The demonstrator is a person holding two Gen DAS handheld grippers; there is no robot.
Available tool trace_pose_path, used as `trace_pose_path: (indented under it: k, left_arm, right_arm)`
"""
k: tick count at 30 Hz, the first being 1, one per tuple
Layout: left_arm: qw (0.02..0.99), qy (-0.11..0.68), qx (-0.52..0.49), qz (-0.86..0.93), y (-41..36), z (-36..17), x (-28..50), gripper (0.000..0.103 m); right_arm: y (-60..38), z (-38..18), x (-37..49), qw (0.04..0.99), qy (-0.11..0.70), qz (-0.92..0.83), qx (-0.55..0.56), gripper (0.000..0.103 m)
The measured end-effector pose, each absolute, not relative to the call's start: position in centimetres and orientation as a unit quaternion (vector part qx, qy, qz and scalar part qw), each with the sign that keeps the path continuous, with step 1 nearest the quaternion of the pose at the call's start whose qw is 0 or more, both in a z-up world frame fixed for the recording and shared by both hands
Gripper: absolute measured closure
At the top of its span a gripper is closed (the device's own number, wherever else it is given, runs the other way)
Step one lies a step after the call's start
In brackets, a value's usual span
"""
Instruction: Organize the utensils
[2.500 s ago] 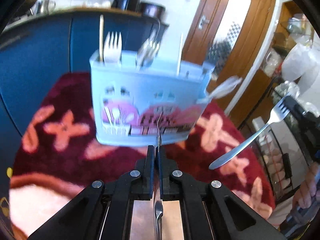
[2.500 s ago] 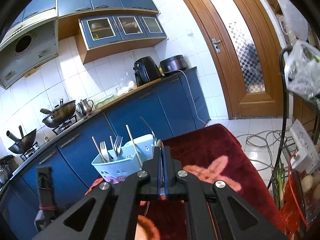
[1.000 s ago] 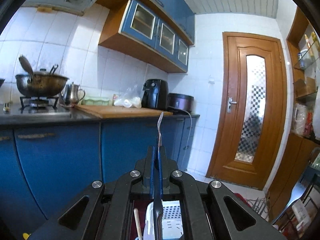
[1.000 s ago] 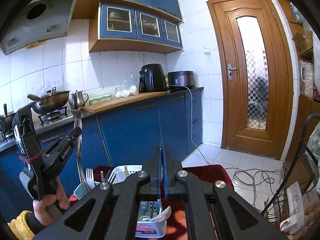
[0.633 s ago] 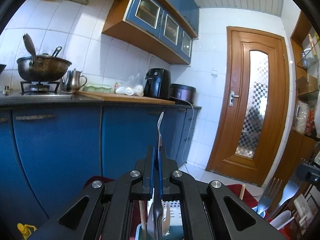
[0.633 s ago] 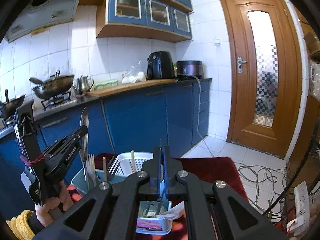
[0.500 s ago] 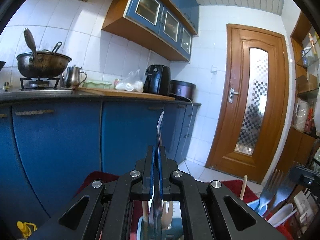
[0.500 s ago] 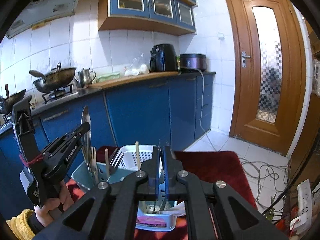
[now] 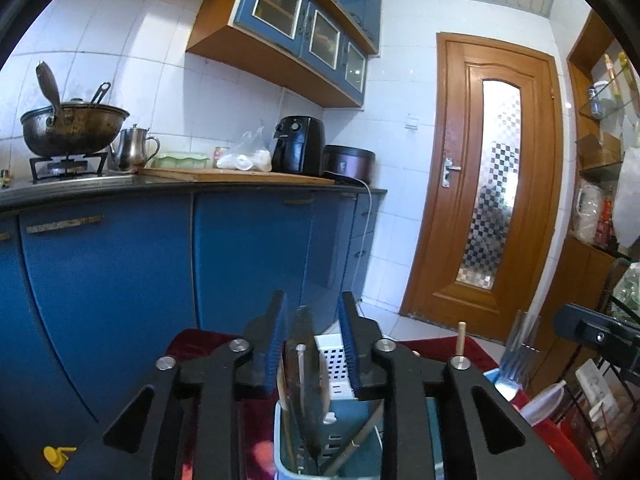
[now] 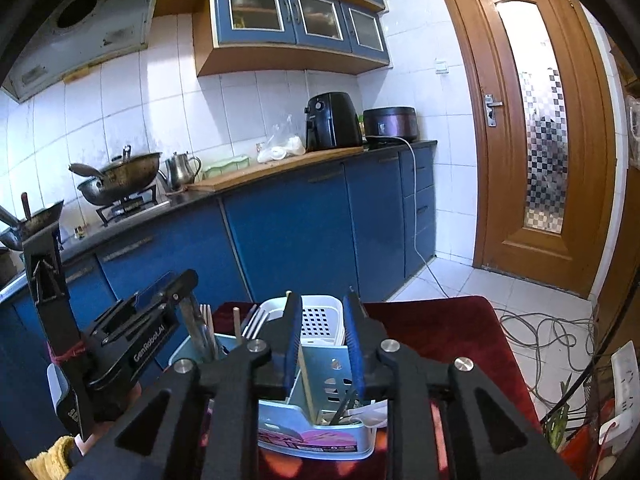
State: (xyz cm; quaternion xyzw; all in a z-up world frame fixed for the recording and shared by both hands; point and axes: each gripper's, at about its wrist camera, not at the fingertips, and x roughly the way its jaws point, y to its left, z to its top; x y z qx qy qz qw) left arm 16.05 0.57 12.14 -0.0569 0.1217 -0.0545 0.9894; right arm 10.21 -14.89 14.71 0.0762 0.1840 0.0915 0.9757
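Note:
A light blue utensil caddy (image 10: 320,436) stands on a dark red cloth (image 10: 448,332); it also shows in the left wrist view (image 9: 348,456). My left gripper (image 9: 312,344) is open right above it, and a metal spoon (image 9: 306,380) stands in the caddy's left compartment between the spread fingers. The left gripper also shows in the right wrist view (image 10: 176,300). My right gripper (image 10: 320,332) is open above the caddy's right side, holding nothing. A fork (image 9: 520,348), blurred, stands in the caddy at the right. Forks (image 10: 206,332) and wooden chopsticks (image 10: 237,326) stand in the left compartment.
A white perforated basket (image 10: 320,320) sits behind the caddy. Blue kitchen cabinets (image 10: 312,232) and a counter with an air fryer (image 10: 332,122) stand behind. A wooden door (image 10: 536,128) is at the right, with loose cables (image 10: 536,332) on the floor.
Both grippers have opened. The left one let go of the spoon, which now stands in the caddy; the fork from the right one now stands in the caddy too.

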Motion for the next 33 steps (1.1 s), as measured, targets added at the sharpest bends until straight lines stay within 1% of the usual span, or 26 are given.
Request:
trace_pose_path:
  k: [3, 14, 20, 25, 29, 33]
  left_arm:
    - [0.99, 0.119, -0.049, -0.056, 0.5, 12.9, 14.9, 0.071]
    - [0.988, 0.138, -0.037, -0.064, 1.3, 16.3, 10.2, 0.071]
    - [0.986, 0.155, -0.019, -0.058, 1.3, 17.7, 6.9, 0.071]
    - [0.981, 0.18, -0.019, -0.063, 1.4, 18.1, 4.5, 0.071]
    - [0.978, 0.196, -0.026, -0.066, 1.7, 17.9, 2.8, 0.071]
    - [0.976, 0.207, -0.03, -0.066, 2.4, 17.3, 1.5, 0.071]
  right_arm:
    - [-15.0, 15.1, 9.4, 0.976, 0.178, 0.093, 0.083, 0.078]
    - [-15.1, 16.7, 5.4, 0.975, 0.165, 0.109, 0.103, 0.078]
    - [-14.8, 17.7, 2.4, 0.975, 0.155, 0.115, 0.106, 0.074]
    - [-14.2, 18.0, 0.3, 0.976, 0.154, 0.117, 0.099, 0.073]
    - [-14.0, 17.8, -1.0, 0.976, 0.154, 0.12, 0.1, 0.068]
    - [-13.7, 16.9, -2.0, 0.975, 0.16, 0.12, 0.1, 0.066]
